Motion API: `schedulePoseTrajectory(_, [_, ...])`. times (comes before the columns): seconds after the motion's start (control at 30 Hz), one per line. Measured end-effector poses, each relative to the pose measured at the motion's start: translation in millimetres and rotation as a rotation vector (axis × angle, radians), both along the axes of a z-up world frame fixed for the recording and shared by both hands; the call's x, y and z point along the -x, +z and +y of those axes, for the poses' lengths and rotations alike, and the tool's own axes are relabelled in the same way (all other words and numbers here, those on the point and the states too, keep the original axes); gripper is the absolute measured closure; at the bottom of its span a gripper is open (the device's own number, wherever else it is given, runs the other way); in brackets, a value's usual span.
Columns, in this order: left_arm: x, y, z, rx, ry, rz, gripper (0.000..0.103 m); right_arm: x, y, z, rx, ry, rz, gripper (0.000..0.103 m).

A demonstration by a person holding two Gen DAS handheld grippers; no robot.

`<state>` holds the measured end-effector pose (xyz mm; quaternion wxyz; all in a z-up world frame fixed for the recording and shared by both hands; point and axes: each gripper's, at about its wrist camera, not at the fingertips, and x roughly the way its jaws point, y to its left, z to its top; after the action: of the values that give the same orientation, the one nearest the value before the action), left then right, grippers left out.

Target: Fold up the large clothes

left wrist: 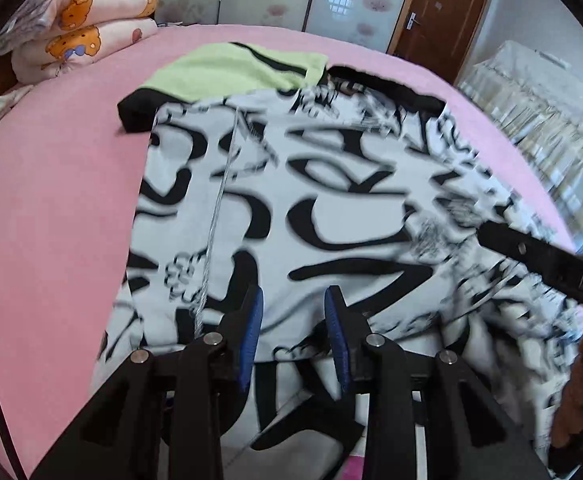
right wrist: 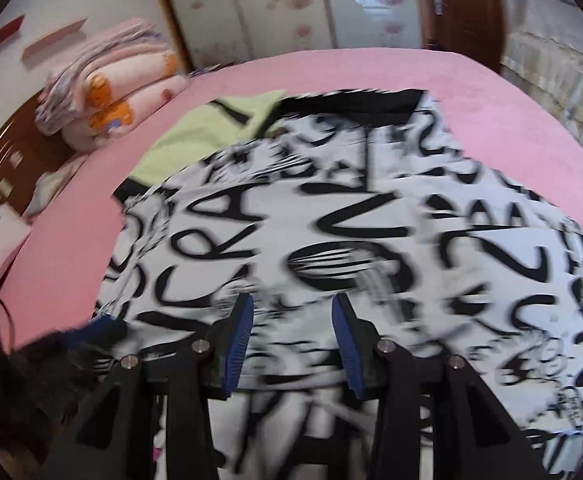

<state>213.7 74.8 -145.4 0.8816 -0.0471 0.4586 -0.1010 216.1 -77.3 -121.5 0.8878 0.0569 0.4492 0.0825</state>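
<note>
A large white garment with a black scribble print (left wrist: 291, 200) lies spread on the pink bed (left wrist: 51, 200), black hem at its far end. My left gripper (left wrist: 293, 304) is open just above the garment's near part, blue pads apart with nothing between them. The right gripper's black finger (left wrist: 539, 256) enters at the right of the left wrist view, over the garment. In the right wrist view the same garment (right wrist: 331, 220) fills the middle, and my right gripper (right wrist: 292, 312) is open over its near edge. The view is motion-blurred.
A light green cloth (left wrist: 227, 68) lies beyond the garment, partly under it; it also shows in the right wrist view (right wrist: 211, 124). Folded bear-print quilts (left wrist: 91, 28) are stacked at the bed's far left. A wardrobe and a brown door (left wrist: 439, 8) stand behind. The pink bed (right wrist: 371, 72) extends on all sides.
</note>
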Motion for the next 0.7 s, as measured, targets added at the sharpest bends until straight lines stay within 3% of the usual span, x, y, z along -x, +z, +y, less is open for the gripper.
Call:
schedulePoseTrajectory(0.13, [-1, -18, 9, -0.025, -0.062, 0.004, 0.073, -12, -33, 17, 0.112, 0.026, 0.062, 0.062])
schedulePoseTrajectory(0.2, [-1, -17, 17, -0.013, -0.097, 0.008, 0.077, -16, -43, 8, 0.150, 0.019, 0.060, 0.068])
schedulePoseTrajectory(0.33, [-1, -14, 35, 0.002, -0.126, 0.019, 0.081, -19, -41, -30, 0.286, -0.122, 0.043, 0.069])
schedulePoseTrajectory(0.5, [-1, -13, 43, 0.006, -0.128, 0.035, 0.085, -21, -44, -79, 0.296, -0.224, 0.093, 0.069])
schedulePoseTrajectory(0.7, [1, -8, 37, -0.029, -0.104, 0.058, 0.085, -15, -34, -82, 0.273, -0.241, 0.122, 0.069])
